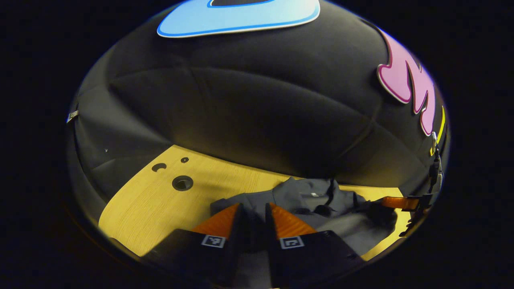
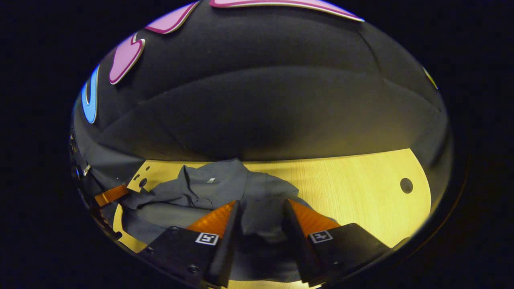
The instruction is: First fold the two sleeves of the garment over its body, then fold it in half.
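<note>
Left gripper view: the left gripper (image 1: 254,224) has its fingers a narrow gap apart, with grey garment (image 1: 321,204) cloth between them — whether they pinch it I cannot tell; the garment lies crumpled near the worktop's (image 1: 160,200) far edge, collar away. Right gripper view: the right gripper (image 2: 261,222) stands wider apart over the garment's (image 2: 209,188) near side; both look equally close.

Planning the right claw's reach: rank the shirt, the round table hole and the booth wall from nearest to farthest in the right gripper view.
1. Shirt: between and ahead of the right claw.
2. Table hole: off to the right.
3. Booth wall: behind the table.
</note>
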Demonstrator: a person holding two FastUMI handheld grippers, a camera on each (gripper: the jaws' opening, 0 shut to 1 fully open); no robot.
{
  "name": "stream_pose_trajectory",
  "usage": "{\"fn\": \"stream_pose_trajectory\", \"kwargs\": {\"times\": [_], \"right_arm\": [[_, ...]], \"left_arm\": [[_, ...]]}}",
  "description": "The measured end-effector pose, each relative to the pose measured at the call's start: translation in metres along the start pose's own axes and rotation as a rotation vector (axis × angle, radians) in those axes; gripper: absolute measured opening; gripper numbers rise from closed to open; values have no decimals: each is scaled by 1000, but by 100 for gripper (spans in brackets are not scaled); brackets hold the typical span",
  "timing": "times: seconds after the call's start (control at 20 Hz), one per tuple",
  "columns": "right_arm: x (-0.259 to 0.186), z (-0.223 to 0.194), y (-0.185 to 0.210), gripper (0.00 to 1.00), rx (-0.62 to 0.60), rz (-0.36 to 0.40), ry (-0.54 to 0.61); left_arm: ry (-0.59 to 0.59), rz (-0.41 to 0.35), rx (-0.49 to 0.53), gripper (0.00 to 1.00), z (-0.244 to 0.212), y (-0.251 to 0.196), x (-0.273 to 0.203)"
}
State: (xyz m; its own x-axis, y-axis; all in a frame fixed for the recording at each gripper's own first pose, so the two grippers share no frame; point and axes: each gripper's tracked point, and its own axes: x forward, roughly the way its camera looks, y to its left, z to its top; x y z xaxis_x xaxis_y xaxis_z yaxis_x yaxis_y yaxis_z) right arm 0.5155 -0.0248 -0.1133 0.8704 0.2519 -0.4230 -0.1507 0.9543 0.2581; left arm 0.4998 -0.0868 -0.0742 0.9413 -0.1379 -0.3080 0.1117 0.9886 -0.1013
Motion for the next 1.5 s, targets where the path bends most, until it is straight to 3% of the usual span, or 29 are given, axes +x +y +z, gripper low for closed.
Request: {"fn": "stream_pose_trajectory", "kwargs": {"times": [0.1, 0.15, 0.2, 0.25, 0.45, 0.75, 0.95, 1.25, 1.5], "right_arm": [[-16, 10, -3, 77, 17, -3, -16], [-22, 11, -5, 100, 19, -4, -28], [-31, 15, -9, 100, 15, -14, -41], [-41, 17, -12, 99, 6, -21, -56], [-91, 30, -25, 99, -61, -53, -143], [-179, 25, -28, 99, -49, -81, -227], [-248, 4, -18, 99, -82, -107, -267], [-349, -71, 28, 99, -101, -91, -251], [-406, -134, 56, 99, -34, -58, -203]], "left_arm": [[-21, 5, 15, 60, 12, -4, -17], [-30, 16, 28, 77, 18, -6, -29], [-40, 23, 35, 74, 24, -10, -39], [-58, 26, 35, 83, 30, -15, -52], [-152, 51, 50, 95, 52, -30, -113], [-245, 97, 145, 96, 51, -45, -212], [-233, 40, 112, 96, 24, -59, -270], [-254, -14, 78, 96, -21, -68, -356], [-264, -43, 126, 96, -69, -58, -417]]}}
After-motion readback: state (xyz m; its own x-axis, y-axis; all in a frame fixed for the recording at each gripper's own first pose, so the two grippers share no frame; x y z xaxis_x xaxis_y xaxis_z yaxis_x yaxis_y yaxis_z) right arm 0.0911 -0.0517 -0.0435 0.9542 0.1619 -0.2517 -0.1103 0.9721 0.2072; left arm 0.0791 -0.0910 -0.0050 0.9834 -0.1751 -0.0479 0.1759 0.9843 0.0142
